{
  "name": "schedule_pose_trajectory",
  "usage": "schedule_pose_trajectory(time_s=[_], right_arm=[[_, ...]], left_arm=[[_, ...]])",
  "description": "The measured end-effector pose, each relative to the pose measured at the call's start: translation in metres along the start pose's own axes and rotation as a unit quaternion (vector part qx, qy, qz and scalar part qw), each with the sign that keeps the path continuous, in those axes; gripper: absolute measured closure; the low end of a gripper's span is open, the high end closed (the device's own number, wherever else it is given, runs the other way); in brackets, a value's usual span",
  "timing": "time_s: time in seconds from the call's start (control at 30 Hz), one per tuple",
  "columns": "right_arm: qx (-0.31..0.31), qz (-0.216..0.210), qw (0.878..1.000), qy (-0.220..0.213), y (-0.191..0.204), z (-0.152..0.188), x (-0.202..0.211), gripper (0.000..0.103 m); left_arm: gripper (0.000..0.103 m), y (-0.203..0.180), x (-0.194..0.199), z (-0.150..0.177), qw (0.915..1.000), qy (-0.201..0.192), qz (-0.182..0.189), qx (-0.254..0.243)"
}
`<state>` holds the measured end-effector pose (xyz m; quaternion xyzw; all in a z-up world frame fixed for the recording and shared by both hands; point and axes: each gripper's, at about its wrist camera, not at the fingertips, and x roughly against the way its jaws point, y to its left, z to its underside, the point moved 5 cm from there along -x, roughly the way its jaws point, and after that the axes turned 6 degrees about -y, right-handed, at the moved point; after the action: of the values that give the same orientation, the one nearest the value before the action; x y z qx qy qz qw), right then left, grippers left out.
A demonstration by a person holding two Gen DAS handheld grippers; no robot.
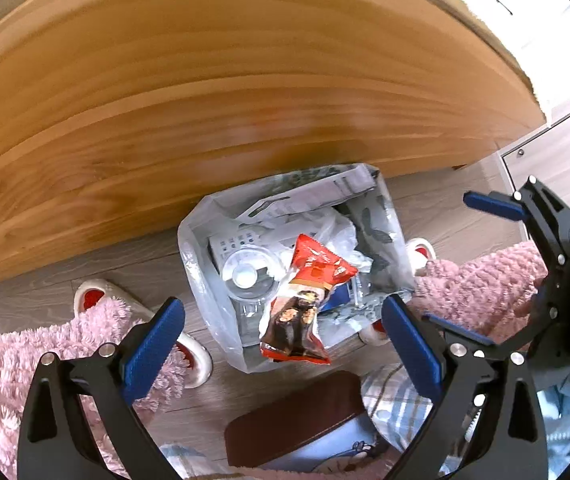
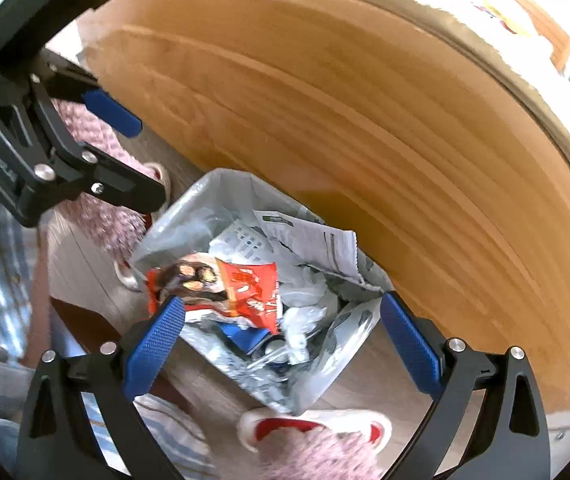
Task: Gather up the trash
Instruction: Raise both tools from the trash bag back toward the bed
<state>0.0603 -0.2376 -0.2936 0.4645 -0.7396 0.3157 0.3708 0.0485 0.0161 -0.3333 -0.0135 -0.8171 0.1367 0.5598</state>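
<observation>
You are holding both tongs, left (image 1: 283, 344) and right (image 2: 283, 344), spread apart and empty over the grey plastic-lined trash bag (image 1: 205, 296) standing on the wood-look floor (image 1: 45, 280). The red-and-brown glossy snack wrapper (image 1: 303, 304) is lying atop the heap inside. The drop looks finished; next you are likely seeking another piece.

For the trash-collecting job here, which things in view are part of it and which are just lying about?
Part of the job:
- trash bag, open on the floor
- red snack wrapper on top of it
- clear plastic lid
- printed paper
- left gripper and right gripper, both open

Lying about:
- slippers
- wooden panel
- brown stool
</observation>
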Motion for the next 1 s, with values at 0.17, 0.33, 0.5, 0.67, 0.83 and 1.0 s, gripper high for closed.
schedule_pose_trajectory(time_s=[0.17, 0.33, 0.5, 0.67, 0.83, 1.0], right_arm=[[-0.039, 0.008, 0.999, -0.010, -0.001, 0.000, 0.015, 0.009], [-0.078, 0.030, 0.996, -0.039, -0.009, -0.003, 0.034, 0.009], [-0.112, 0.054, 0.990, -0.072, -0.018, -0.008, 0.052, 0.009], [-0.141, 0.075, 0.981, -0.110, -0.028, -0.012, 0.071, 0.009], [-0.157, 0.099, 0.972, -0.143, -0.039, -0.019, 0.089, 0.009], [-0.181, 0.120, 0.959, -0.182, -0.052, -0.024, 0.108, 0.009]], left_arm=[[0.007, -0.003, 0.007, -0.003, 0.9998, -0.016, 0.000, -0.009], [0.007, -0.005, 0.017, -0.009, 0.9990, -0.044, -0.001, -0.013], [0.007, -0.007, 0.036, -0.017, 0.9959, -0.089, 0.010, -0.011], [0.007, -0.014, 0.057, -0.025, 0.9901, -0.137, 0.027, -0.015], [0.007, -0.022, 0.080, -0.033, 0.9809, -0.190, 0.027, -0.031], [0.008, -0.028, 0.106, -0.042, 0.9657, -0.254, 0.011, -0.050]])
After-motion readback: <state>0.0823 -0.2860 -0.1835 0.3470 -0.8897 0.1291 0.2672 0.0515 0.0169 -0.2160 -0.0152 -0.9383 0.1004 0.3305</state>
